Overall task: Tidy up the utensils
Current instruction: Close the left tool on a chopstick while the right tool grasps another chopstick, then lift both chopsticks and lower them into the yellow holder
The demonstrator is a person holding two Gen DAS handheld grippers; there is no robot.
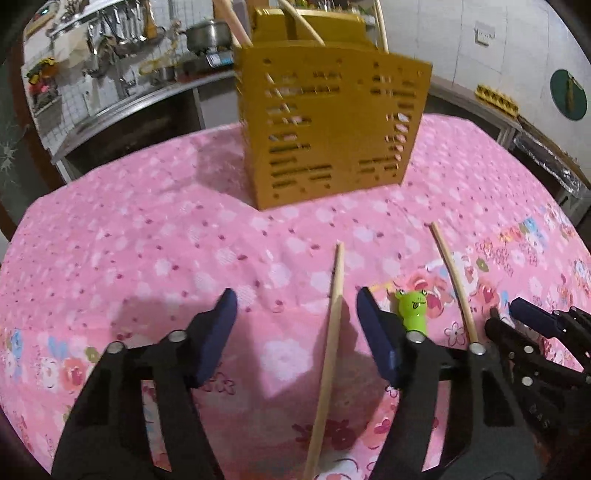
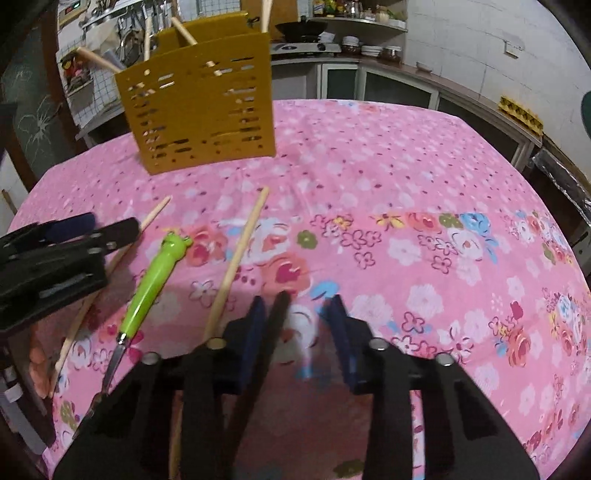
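My left gripper [image 1: 295, 304] is open just over the pink floral cloth, with a wooden chopstick [image 1: 332, 332] lying between its jaws, close to the right pad and not squeezed. My right gripper [image 2: 297, 306] is partly closed around a thin black stick [image 2: 279, 317]. The stick rests against the left pad, and a gap remains on the other side. Between the two grippers lie a green frog-handled utensil [image 2: 155, 280] and a second wooden chopstick [image 2: 240, 251]. The yellow slotted holder [image 1: 332, 129] stands at the far side of the table with several chopsticks in it.
A pink floral cloth [image 2: 406, 166] covers the table, whose far edge runs just behind the holder. Beyond it are a steel counter [image 1: 129, 107] with hanging kitchen tools, a pot [image 1: 208, 33] and cabinets [image 2: 388, 88] along the wall. To the right the cloth holds nothing.
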